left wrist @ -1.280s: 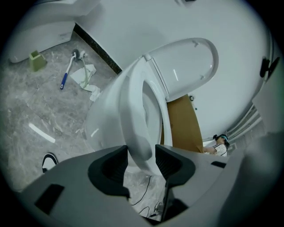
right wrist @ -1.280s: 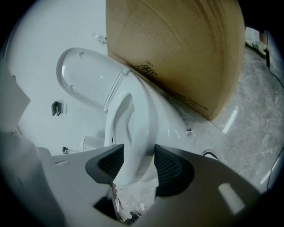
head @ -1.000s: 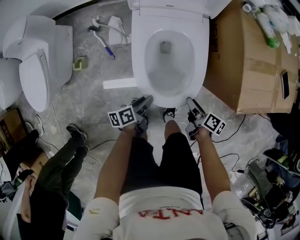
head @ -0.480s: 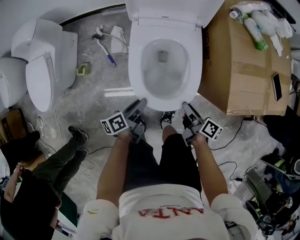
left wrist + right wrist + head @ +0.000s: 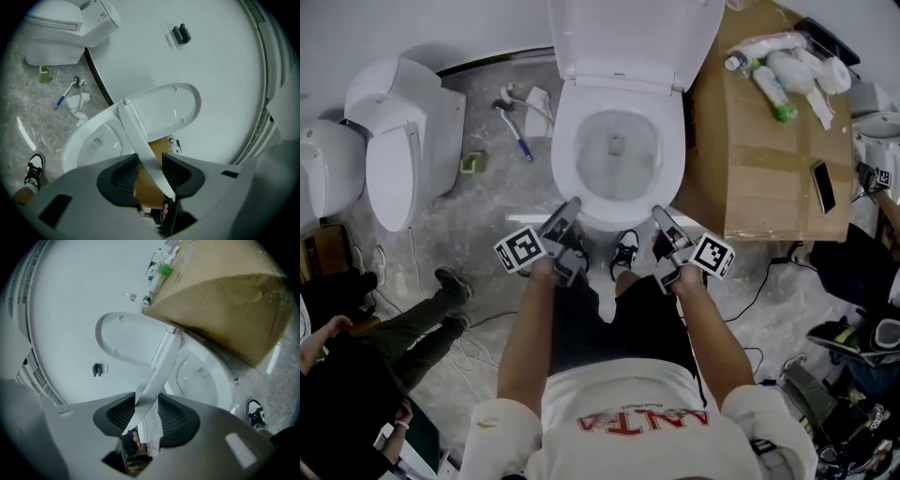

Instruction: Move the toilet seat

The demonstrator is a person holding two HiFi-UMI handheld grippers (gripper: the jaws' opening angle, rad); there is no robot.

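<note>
The toilet seat point(image 5: 140, 140) is found raised clear of the bowl point(image 5: 93, 140), tilted between the bowl's rim and the upright lid point(image 5: 164, 110). It is held at two places along its front edge.

The left tool point(image 5: 151, 173) is set on the left front of the toilet seat. Its jaws have just been closing, and the seat's rim is seen edge-on between the pads, gripped there. The right tool point(image 5: 146, 414) is set on the right front. Its jaws have likewise just been closing, and the rim is pinched between both pads.

In the head view, both tools are seen side by side at the front of the toilet, with their marker cubes turned upward.

A cardboard box point(image 5: 769, 159) is noted just beside the toilet on its right, with bottles point(image 5: 773, 89) and a phone point(image 5: 823, 186) lying on top. A second toilet point(image 5: 394, 141) stands well apart to the left. A brush point(image 5: 514, 127) lies on the floor point(image 5: 487, 206) between the two toilets. A second person point(image 5: 384, 356) is recorded at the lower left.
</note>
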